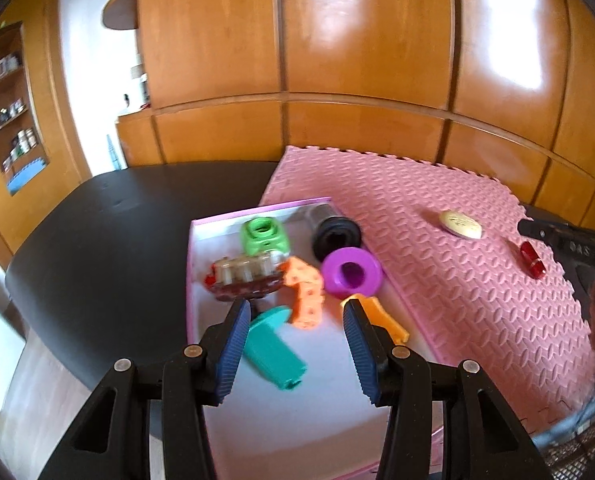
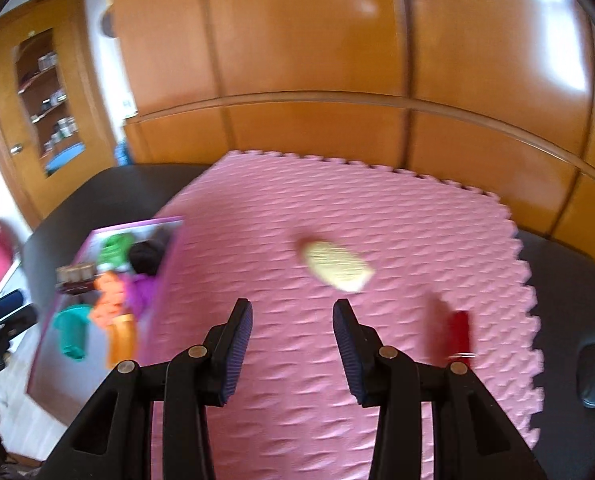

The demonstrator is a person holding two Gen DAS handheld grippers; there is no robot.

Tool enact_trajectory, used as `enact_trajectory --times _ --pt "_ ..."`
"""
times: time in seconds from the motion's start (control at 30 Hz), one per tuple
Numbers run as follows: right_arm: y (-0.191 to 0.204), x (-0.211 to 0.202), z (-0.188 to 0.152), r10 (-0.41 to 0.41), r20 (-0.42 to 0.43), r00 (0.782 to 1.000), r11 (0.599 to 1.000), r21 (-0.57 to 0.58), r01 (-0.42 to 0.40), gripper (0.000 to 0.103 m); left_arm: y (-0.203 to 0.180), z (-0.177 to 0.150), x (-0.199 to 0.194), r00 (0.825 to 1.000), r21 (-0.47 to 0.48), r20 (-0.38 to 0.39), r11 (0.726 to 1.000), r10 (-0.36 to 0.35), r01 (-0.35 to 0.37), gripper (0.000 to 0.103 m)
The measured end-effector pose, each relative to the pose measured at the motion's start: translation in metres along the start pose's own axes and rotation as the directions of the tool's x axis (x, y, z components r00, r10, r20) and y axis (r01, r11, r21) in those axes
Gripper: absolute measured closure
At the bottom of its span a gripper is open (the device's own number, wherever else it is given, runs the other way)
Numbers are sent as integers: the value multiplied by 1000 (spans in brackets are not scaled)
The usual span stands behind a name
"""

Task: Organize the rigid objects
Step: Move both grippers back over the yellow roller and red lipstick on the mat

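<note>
the left gripper (image 1: 297, 312) is wide open over the pink box (image 1: 233, 216) of toys. the right gripper (image 2: 293, 320) is open too, over the pink mat (image 2: 377, 220), with the yellow oval (image 2: 337, 266) ahead and the red piece (image 2: 457, 332) beside it.

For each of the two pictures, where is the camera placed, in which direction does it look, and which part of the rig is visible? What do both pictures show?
Left wrist: sits behind the left gripper, looking down and forward into the pink-rimmed box of toys; its open blue fingers show.
Right wrist: sits behind the right gripper, looking over the pink foam mat; its open fingers show.
Shared: box, mat, cream oval piece, red piece, black table.
</note>
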State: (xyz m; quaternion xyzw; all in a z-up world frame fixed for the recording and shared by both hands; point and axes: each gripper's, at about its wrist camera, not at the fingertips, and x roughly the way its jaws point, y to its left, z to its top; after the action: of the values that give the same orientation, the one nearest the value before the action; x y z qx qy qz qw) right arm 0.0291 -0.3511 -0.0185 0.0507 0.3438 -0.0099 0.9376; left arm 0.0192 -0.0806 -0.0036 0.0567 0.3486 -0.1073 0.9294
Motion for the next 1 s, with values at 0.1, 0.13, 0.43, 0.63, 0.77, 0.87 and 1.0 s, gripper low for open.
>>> enact_trajectory --times 0.1,0.13,0.43,0.63,0.77,0.87,1.0 --pt "-39 5 -3 -91 12 996 994 62 90 61 -13 4 1 1000 28 1 999 -17 17 54" --pt "-51 8 -5 -117 11 993 989 88 116 61 -19 6 2 1000 40 0 999 -24 24 54" --pt "-135 7 -23 -196 -23 980 892 412 188 61 -68 26 25 993 112 -46 988 -106 111 45" --pt "-147 8 -25 -190 -55 980 852 486 192 61 -114 41 48 978 178 -96 963 -185 200 31" --pt "-147 7 -26 -175 -52 983 848 500 177 61 -148 53 74 968 238 -130 941 -213 239 20" --pt "-146 8 -25 -163 -57 985 848 502 169 61 -165 64 99 954 231 -179 932 -243 280 19" --pt "-147 10 -26 -144 -73 987 844 511 161 61 -186 75 131 943 235 -216 924 -253 302 17"
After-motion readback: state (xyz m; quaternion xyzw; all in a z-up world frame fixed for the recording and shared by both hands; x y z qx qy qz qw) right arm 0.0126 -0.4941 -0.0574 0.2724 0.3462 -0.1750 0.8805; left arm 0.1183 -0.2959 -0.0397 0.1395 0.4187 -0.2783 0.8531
